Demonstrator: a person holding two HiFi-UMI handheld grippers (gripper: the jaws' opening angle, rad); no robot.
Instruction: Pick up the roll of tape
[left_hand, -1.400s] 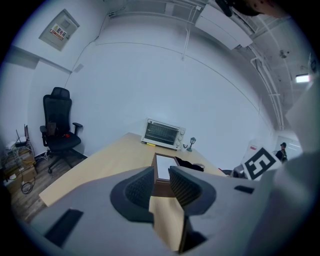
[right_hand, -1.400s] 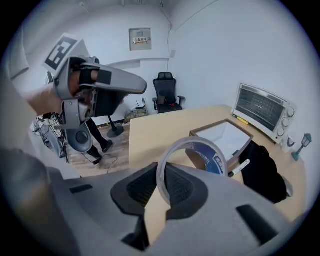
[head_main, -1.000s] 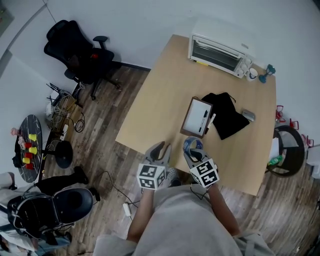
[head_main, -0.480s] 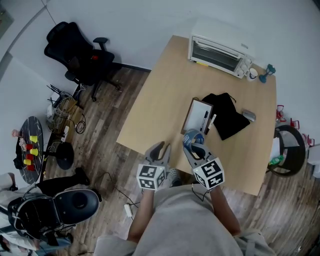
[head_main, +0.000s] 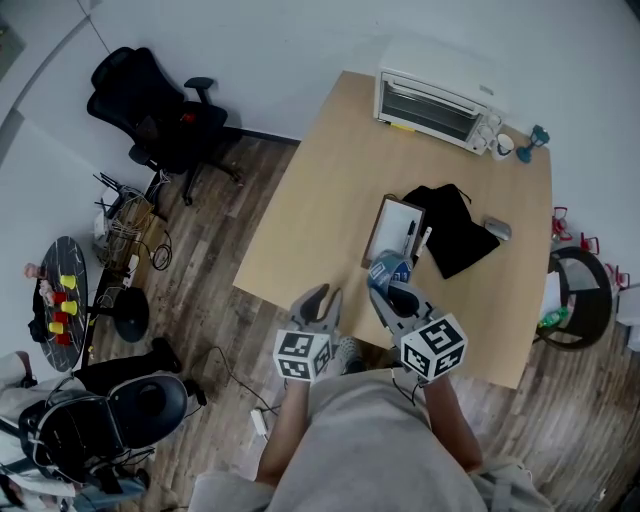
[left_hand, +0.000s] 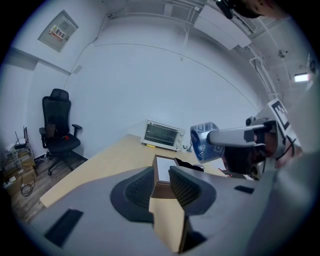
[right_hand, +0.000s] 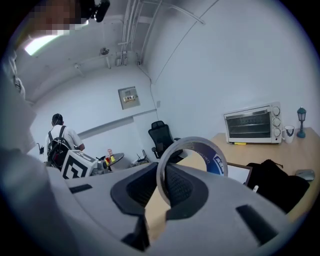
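Observation:
The roll of tape (head_main: 387, 269), silver with blue print, hangs in the air above the near part of the wooden table (head_main: 330, 200). My right gripper (head_main: 392, 288) is shut on its rim. In the right gripper view the tape ring (right_hand: 200, 152) stands upright between the jaws, one side of it clamped. The left gripper view shows the same roll (left_hand: 202, 141) held at the right, above the table. My left gripper (head_main: 318, 301) hovers at the table's near edge, jaws parted with nothing between them (left_hand: 161, 186).
On the table lie a small whiteboard (head_main: 393, 233) with a marker, a black cloth (head_main: 452, 232), a mouse (head_main: 497, 230) and a toaster oven (head_main: 430, 108) at the far end. A black office chair (head_main: 155, 100) stands left of the table.
My right gripper has risen from the table with the tape roll in it and moved slightly toward the whiteboard. The left gripper has stayed in place.

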